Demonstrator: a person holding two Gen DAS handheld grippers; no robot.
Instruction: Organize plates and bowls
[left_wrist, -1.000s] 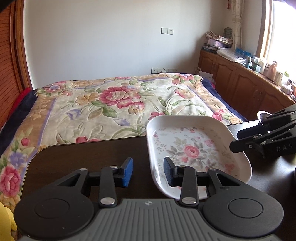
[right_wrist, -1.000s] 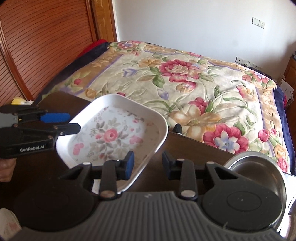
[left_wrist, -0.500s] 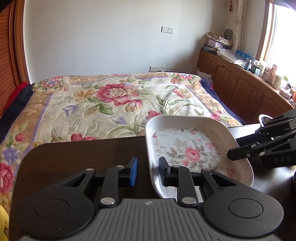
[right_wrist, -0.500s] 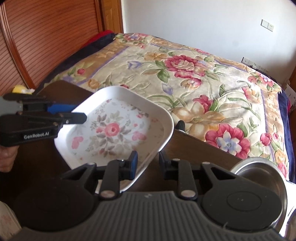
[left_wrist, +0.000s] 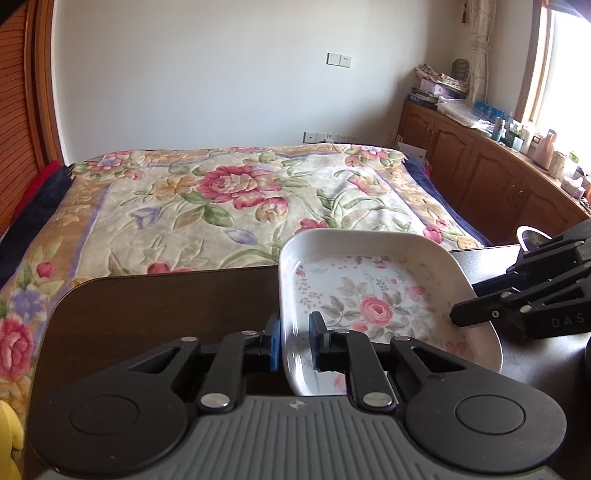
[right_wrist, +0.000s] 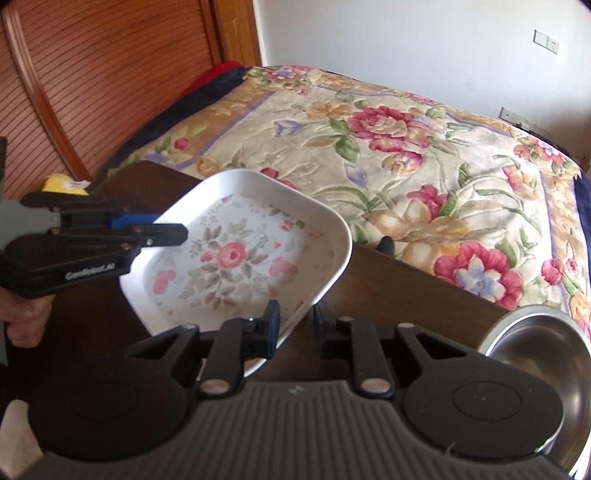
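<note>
1. Left wrist view: the left gripper straddles the near-left rim of the floral plate, one finger outside the rim, the other inside the dish. The fingers stand narrowly apart around that rim; whether the pads already bite on it I cannot tell.
2. At the middle, the plate sits over the dark table, its far corner reaching past the table edge toward the flowered bedspread. Whether it rests flat or is a little raised I cannot tell.
3. Right wrist view: the right gripper brackets the opposite rim in the same way, jaws close around the edge, contact uncertain.
4. Furthest right, a steel bowl stands on the table, well clear of the plate.
5. My judgement: this is the two-handed grasp of the plate. Next, both grippers need a firm pinch and a level, matched lift, or the plate will tip.
</note>
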